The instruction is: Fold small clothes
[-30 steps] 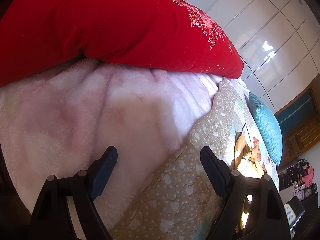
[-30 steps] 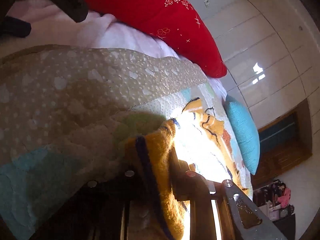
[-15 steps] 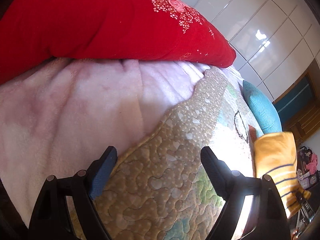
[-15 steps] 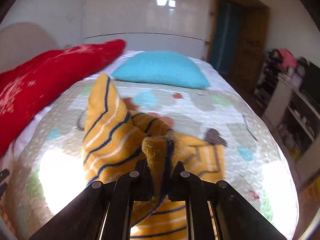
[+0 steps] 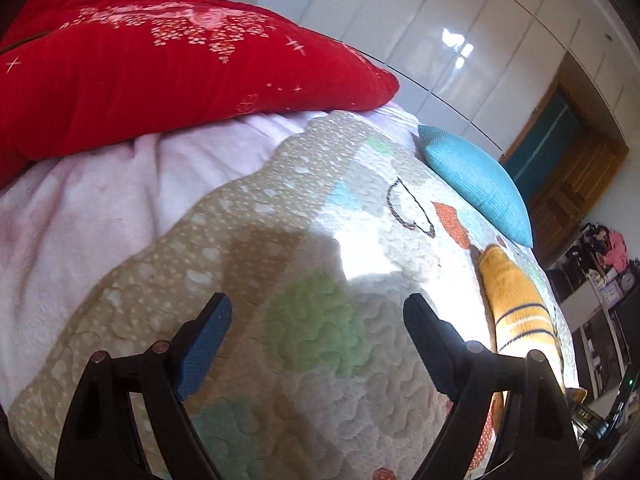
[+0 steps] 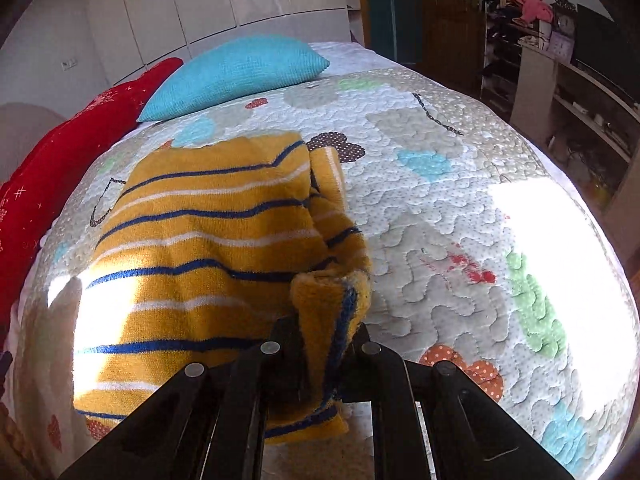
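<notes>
one yellow striped garment [image 6: 208, 240], navy and white stripes, lying spread on the quilt [image 6: 440, 208] of the bed, one edge bunched up and pinched in the right claw [image 6: 320, 336], whose jaws are closed tight on the cloth; in the left wrist view the same garment [image 5: 516, 312] shows as a narrow strip at the right, beyond the right finger

one left claw [image 5: 316, 320], jaws standing wide apart, nothing between them, over bare quilt [image 5: 320, 360]

one red pillow [image 5: 160, 64] with white embroidery, resting on one pale pink blanket [image 5: 100, 200]; one teal cushion [image 5: 476, 180] at the far side of the bed; one white glossy wardrobe [image 5: 480, 40]; shelves [image 6: 560, 80] with clutter by the wall

against the earlier frames: half a second back the garment hung in a tall peak from the right claw, now it lies flatter and broader; the left view now takes in less pink blanket and more quilt

containers: shelves only, contents too small to tell
</notes>
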`<state>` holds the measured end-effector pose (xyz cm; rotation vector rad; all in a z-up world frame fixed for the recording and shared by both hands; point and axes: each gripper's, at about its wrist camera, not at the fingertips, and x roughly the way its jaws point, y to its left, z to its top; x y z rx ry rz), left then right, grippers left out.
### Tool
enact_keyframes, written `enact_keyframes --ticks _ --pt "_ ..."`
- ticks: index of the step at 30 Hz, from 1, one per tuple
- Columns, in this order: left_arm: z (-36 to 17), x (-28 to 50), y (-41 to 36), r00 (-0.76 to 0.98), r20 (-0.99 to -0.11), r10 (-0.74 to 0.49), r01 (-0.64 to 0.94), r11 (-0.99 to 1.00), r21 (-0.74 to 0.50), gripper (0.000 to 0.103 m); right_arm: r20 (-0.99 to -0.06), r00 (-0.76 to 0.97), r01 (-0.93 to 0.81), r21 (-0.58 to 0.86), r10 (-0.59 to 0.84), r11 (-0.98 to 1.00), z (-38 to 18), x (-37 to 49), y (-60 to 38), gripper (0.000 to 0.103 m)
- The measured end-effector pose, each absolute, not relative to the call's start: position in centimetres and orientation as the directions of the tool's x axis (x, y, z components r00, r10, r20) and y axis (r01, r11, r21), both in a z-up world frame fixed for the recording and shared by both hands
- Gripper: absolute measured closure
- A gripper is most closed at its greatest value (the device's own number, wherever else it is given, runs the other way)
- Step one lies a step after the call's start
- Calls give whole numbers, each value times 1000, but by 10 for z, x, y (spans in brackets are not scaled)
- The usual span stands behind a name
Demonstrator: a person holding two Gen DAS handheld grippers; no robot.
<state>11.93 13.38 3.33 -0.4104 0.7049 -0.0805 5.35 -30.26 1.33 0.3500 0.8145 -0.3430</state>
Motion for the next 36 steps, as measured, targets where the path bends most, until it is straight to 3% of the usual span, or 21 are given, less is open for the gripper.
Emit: enact_keyframes --ticks 6,15,21,25,31,36 --pt "33 116 55 691 -667 -279 95 950 -298 16 -718 695 369 302 -45 879 11 34 -319 94" --pt "70 115 -74 623 -666 -410 367 905 -215 16 -680 722 265 438 124 859 -5 10 -316 93" --pt "19 140 -122 565 -794 -225 356 934 -11 15 -636 760 329 554 133 765 -7 -24 -353 68" --pt "10 142 -97 523 -808 -273 291 948 -132 15 -633 766 374 575 107 728 -8 -50 -373 66" --pt "44 109 -88 568 -774 -280 306 945 -117 15 -605 792 354 559 77 750 13 -61 -377 66" --pt "57 84 -73 591 -744 -311 313 939 -144 16 -579 807 254 519 117 816 46 -11 -353 66"
